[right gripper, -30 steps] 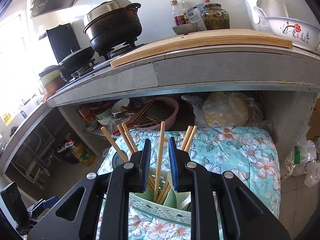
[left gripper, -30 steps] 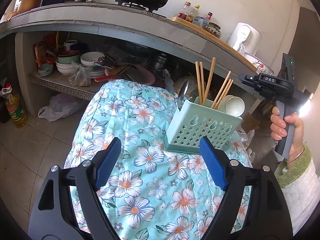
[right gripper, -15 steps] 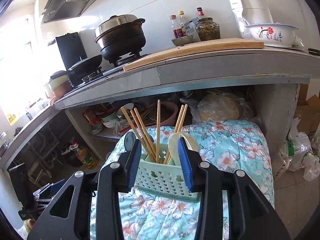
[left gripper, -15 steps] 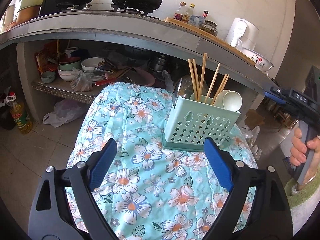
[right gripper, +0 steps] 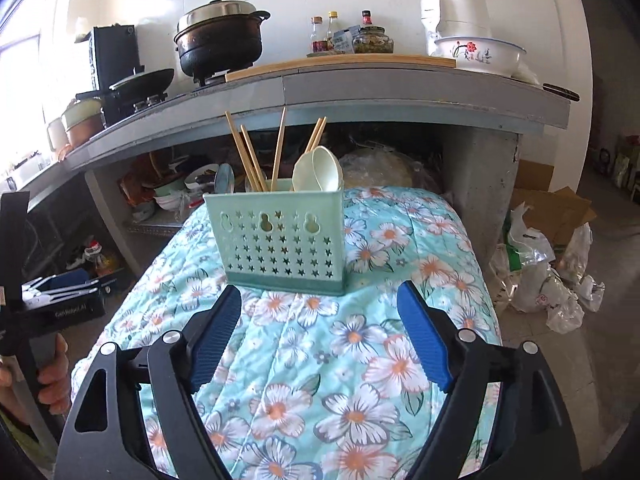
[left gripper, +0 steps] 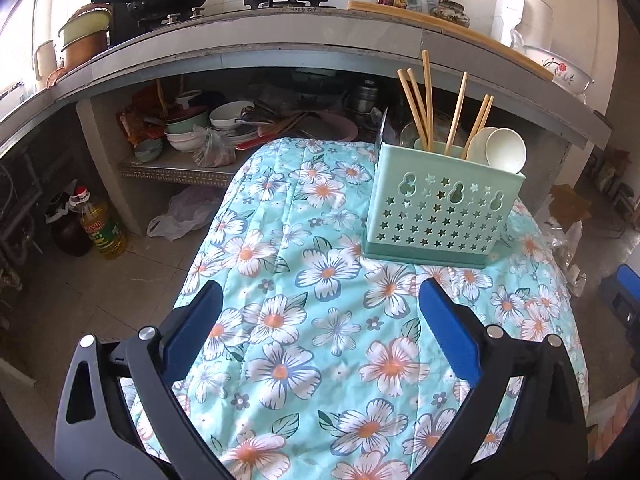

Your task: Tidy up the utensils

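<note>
A mint-green utensil holder (left gripper: 442, 204) with star holes stands upright on the floral cloth (left gripper: 304, 320). It holds several wooden chopsticks (left gripper: 428, 100), white spoons (left gripper: 502, 152) and a metal spoon (left gripper: 382, 128). It also shows in the right wrist view (right gripper: 280, 236) with the chopsticks (right gripper: 256, 152) and white spoons (right gripper: 320, 170). My left gripper (left gripper: 318, 300) is open and empty, hovering over the cloth in front of the holder. My right gripper (right gripper: 320, 304) is open and empty, just in front of the holder.
A grey kitchen counter (left gripper: 280, 44) with pots, bottles and a wooden board runs behind the table. A shelf below holds bowls (left gripper: 228, 116). An oil bottle (left gripper: 100, 224) stands on the floor at left. Plastic bags (right gripper: 548, 276) lie on the floor at right.
My right gripper let go of a chopstick in the holder, opened wide and pulled back toward the near side. My left gripper also drew back a little.
</note>
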`<control>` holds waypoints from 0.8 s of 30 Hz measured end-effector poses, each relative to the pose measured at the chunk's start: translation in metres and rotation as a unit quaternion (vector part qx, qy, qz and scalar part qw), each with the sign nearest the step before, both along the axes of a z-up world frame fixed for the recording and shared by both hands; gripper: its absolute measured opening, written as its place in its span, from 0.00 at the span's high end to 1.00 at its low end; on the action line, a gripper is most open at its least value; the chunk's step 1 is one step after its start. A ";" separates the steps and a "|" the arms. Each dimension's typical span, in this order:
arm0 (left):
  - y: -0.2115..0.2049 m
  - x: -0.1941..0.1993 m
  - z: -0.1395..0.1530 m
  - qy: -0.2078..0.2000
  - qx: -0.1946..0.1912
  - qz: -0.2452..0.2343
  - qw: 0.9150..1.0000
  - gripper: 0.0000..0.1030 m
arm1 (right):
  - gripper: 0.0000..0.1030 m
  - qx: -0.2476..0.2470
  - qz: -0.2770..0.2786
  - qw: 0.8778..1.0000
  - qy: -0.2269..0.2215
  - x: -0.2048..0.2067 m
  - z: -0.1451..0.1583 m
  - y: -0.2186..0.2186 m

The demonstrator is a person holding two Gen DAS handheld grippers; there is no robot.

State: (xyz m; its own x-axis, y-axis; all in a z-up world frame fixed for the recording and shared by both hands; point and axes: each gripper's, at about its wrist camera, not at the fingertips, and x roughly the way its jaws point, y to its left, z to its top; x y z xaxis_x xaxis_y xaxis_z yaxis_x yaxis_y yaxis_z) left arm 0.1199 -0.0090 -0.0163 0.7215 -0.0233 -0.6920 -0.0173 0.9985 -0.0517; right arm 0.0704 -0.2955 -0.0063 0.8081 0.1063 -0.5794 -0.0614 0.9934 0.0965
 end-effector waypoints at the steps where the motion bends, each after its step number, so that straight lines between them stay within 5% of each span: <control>1: -0.002 -0.002 0.001 0.000 0.002 -0.003 1.000 0.08 | 0.22 -0.006 -0.004 1.000 0.003 -0.004 -0.002 0.001; 13: -0.037 -0.025 0.022 -0.049 0.082 -0.015 0.995 0.08 | 0.11 -0.022 -0.037 0.999 -0.006 -0.026 -0.003 0.003; 24: -0.046 -0.036 0.048 -0.093 0.065 -0.026 0.993 0.08 | 0.09 -0.023 -0.049 0.998 -0.026 -0.033 0.016 0.001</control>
